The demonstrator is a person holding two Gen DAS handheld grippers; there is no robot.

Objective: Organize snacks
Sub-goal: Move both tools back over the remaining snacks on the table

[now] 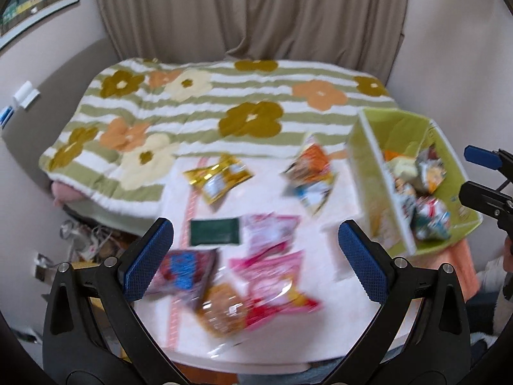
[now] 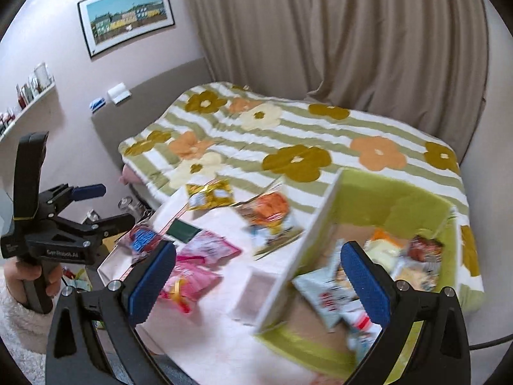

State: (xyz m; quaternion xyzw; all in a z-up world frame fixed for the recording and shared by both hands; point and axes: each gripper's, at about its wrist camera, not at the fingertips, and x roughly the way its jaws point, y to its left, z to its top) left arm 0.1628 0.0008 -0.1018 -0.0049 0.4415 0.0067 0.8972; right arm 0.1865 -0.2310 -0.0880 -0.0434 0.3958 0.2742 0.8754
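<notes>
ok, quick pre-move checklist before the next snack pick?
1. Left hand-held gripper open, holding nothing: ok.
2. Right hand-held gripper open, holding nothing: ok.
3. Green bin upright, room left inside: ok.
4. Loose snacks on white table: dark green packet and gold packet lie apart: ok.
5. Pink packets overlap: not ok.
6. Labels readable: cannot tell, blurred.

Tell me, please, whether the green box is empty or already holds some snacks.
Partly filled: the green box holds several snack packets, while its cardboard floor still shows between them.
</notes>
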